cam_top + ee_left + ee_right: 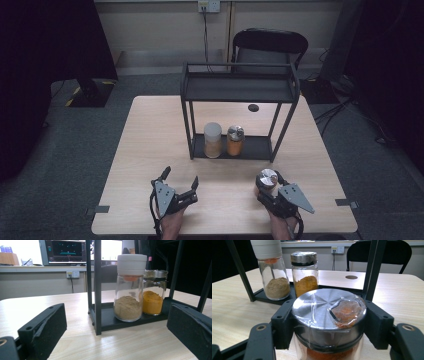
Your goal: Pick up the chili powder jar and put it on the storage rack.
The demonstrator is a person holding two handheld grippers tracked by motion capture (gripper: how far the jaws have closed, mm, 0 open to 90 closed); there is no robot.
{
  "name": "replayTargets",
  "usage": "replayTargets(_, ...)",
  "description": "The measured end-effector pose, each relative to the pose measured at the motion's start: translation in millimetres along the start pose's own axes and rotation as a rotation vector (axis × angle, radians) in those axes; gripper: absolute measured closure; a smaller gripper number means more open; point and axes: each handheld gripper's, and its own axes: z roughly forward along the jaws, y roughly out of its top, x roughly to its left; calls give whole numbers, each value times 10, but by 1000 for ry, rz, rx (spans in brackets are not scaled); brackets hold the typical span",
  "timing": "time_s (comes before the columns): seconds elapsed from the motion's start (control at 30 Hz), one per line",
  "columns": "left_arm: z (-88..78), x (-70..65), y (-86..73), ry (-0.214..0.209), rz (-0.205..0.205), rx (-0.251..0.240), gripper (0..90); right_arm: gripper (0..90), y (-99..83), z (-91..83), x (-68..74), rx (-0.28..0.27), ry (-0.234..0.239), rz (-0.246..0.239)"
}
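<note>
Here, right gripper (329, 322) jaws clamped on spice jar (329, 315), left gripper (181, 180) jaws wide.

Two jars (223, 140) on rack's lower shelf (257, 148)

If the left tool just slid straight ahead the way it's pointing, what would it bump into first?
Probably the black rack: its front post and base edge lie dead ahead of the left tool, with the white-capped jar just behind. Depth is hard to judge.

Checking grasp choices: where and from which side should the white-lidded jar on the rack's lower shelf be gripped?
Grip the white-lidded jar across its round glass body just below the lid, coming level from the rack's open front. The upper shelf blocks a descent from above, and the steel-lidded jar stands close on one side.
</note>
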Motion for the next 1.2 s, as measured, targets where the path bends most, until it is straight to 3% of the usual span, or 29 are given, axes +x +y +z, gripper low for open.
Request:
replayTargets(0.57,2,1,0,-1,-1,0,20,349,47,-3,-4,10,-11,7)
replayTargets(1.2,2,2,2,-1,-1,1,20,350,108,-9,25,12,-11,-26)
